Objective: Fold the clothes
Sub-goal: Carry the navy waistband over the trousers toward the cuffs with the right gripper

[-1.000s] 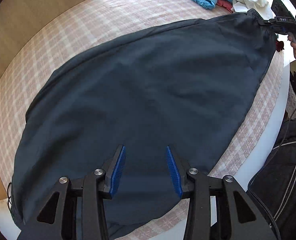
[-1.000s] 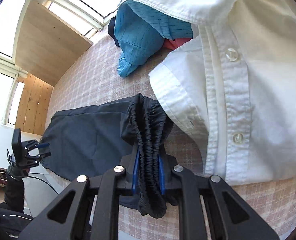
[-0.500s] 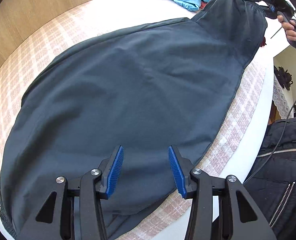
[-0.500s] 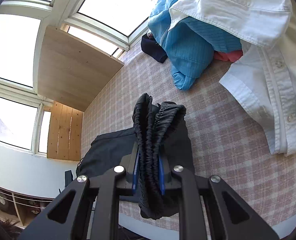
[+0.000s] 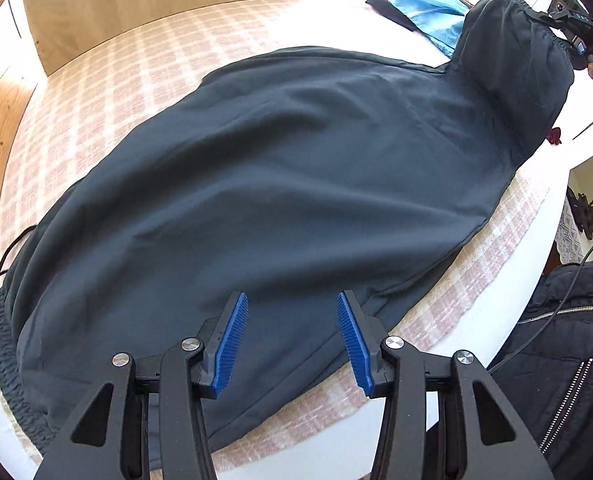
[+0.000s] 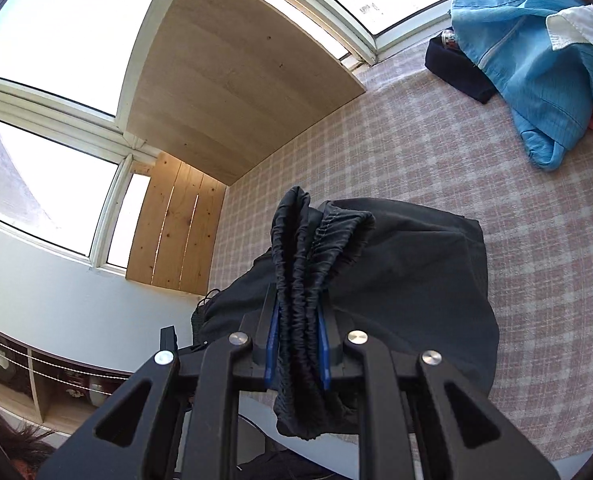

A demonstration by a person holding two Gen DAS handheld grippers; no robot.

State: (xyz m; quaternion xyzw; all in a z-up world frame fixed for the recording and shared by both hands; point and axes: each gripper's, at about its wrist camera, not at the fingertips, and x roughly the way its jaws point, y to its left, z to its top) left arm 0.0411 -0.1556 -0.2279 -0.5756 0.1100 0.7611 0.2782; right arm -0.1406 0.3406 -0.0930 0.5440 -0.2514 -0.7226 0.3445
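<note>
A dark navy garment (image 5: 288, 184) lies spread over the pink checked bed cover (image 5: 108, 76). Its gathered elastic end is lifted at the far right in the left wrist view. My left gripper (image 5: 292, 340) is open and empty, hovering just above the garment's near edge. My right gripper (image 6: 298, 354) is shut on the bunched elastic hem (image 6: 312, 256) and holds it up above the bed, with the rest of the garment (image 6: 416, 292) draped below. The right gripper also shows in the left wrist view (image 5: 572, 28).
A blue garment (image 6: 536, 64), a white shirt (image 6: 580, 28) and a dark piece (image 6: 456, 68) lie piled at the far end of the bed. A wooden headboard panel (image 6: 232, 92) stands beside windows. The bed's white edge (image 5: 508, 280) runs beside a black jacket (image 5: 568, 344).
My right gripper has lifted the elastic hem higher and carried it back toward the left, away from the white shirt. The left gripper has stayed open over the garment's near edge.
</note>
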